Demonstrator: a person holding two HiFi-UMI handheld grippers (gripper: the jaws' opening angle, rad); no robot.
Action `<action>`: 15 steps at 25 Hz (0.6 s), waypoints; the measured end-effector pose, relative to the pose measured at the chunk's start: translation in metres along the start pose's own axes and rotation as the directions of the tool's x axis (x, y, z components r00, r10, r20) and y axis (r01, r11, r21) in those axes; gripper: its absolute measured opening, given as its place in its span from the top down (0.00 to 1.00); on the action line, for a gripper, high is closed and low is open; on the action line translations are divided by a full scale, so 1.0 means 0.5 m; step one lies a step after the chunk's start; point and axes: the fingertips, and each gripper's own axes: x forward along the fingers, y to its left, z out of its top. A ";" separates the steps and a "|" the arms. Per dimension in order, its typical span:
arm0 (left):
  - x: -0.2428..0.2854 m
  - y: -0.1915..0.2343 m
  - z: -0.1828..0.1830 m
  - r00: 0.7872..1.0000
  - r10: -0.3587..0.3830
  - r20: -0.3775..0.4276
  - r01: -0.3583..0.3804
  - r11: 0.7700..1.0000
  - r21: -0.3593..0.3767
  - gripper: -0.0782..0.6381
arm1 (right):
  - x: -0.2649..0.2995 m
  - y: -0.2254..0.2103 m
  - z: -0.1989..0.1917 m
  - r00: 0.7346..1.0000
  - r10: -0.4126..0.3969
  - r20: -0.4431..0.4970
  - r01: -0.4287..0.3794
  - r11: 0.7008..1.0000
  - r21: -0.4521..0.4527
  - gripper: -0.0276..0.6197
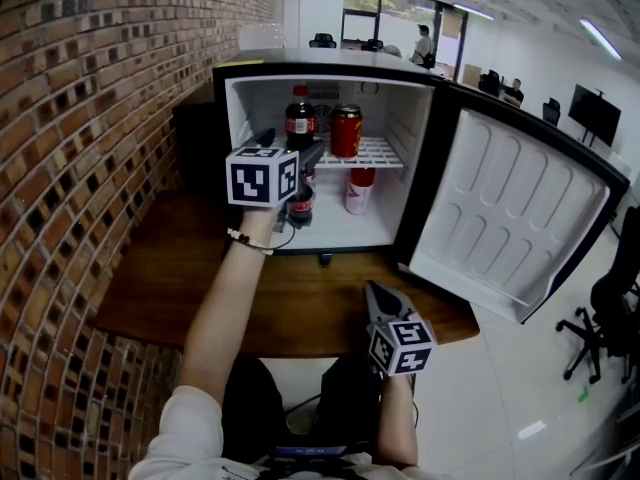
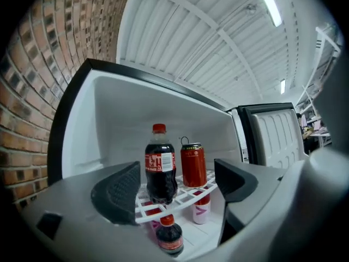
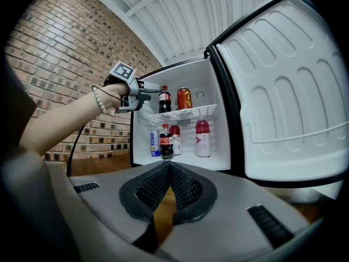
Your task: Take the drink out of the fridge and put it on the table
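- The drink (image 2: 160,168), where is it?
- It is a cola bottle with a red cap. It stands on the wire shelf (image 1: 385,154) up in the fridge (image 1: 412,118), just beside a red can (image 2: 193,165).
- Is the fridge open?
- Yes. The door (image 1: 510,213) hangs wide open on the right. The fridge sits on a brown wooden table (image 1: 300,313), next to a brick wall (image 1: 90,118).
- What about the left gripper (image 1: 290,146)?
- It is up at the fridge's opening, level with the top shelf, and it points straight in. Its jaws are wide apart. The cola bottle shows between them, but it is farther back, and the pads do not touch it.
- And the right gripper (image 1: 376,298)?
- It is down low over the front edge of the table, well apart from the fridge. Its jaws are pressed together with nothing in them.
- Are there more drinks?
- Yes, on the fridge floor. There is a small cola bottle (image 3: 165,142), a white and pink bottle with a red cap (image 3: 202,138), one more bottle behind, and a little blue and white can (image 3: 154,143).
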 end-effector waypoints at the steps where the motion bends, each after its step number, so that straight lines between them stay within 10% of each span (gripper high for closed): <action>1: 0.012 0.008 0.005 1.000 0.009 -0.008 -0.009 1.000 0.004 0.30 | -0.001 -0.002 0.000 1.000 -0.001 0.001 0.001 1.000 0.001 0.93; 15: 0.135 0.063 0.011 0.994 0.024 -0.111 -0.021 0.999 0.025 0.29 | 0.000 -0.024 -0.006 1.000 -0.009 0.001 0.009 1.000 0.010 0.93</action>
